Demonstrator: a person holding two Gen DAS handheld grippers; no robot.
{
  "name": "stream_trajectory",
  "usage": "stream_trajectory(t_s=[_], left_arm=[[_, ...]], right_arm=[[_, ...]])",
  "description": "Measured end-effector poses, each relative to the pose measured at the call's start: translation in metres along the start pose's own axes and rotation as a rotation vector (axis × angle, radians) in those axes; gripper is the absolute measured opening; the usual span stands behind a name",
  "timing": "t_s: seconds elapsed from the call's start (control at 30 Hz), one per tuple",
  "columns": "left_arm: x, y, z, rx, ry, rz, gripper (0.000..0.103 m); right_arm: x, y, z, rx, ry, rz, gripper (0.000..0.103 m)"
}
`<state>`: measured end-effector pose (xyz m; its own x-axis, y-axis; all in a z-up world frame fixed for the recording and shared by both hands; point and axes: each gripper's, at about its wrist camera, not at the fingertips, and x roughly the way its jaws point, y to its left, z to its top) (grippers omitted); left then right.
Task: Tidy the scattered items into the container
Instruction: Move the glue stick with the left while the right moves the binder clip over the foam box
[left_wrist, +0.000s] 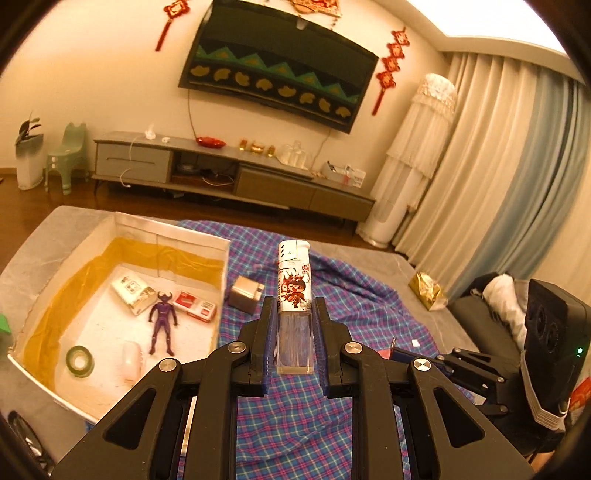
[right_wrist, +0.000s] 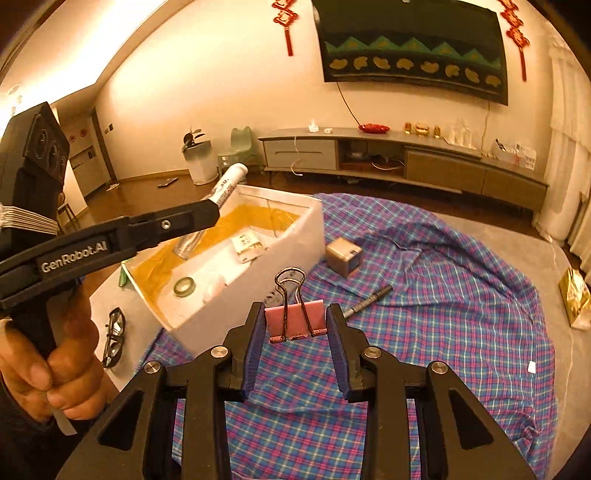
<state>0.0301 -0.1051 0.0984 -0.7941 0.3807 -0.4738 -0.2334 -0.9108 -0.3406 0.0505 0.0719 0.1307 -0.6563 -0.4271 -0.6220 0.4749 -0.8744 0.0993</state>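
Two grips I'm holding: left gripper (left_wrist: 294, 314) clamping a lighter (left_wrist: 294, 291) (upright), right gripper (right_wrist: 295, 317) pinching a pink binder clip (right_wrist: 294, 319).

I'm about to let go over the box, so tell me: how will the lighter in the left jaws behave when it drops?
The lighter looks like light, stiff plastic, so it probably won't bend. Its flat-sided body is tall and narrow, so it will likely tip flat rather than stand or roll. The box is only partly filled, so it has room to land.
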Motion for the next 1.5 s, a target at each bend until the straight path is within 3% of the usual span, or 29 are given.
stream_trajectory(t_s=[0.7, 1.5], left_arm=[[-0.013, 0.064, 0.004, -0.124, -0.074, -0.008, 0.02], [-0.007, 0.132, 0.006, -0.268, -0.049, 0.057, 0.02]], right_arm=[[0.016, 0.054, 0.026, -0.091, -0.021, 0.039, 0.035], [0.07, 0.097, 0.059, -0.169, -0.006, 0.13, 0.035]])
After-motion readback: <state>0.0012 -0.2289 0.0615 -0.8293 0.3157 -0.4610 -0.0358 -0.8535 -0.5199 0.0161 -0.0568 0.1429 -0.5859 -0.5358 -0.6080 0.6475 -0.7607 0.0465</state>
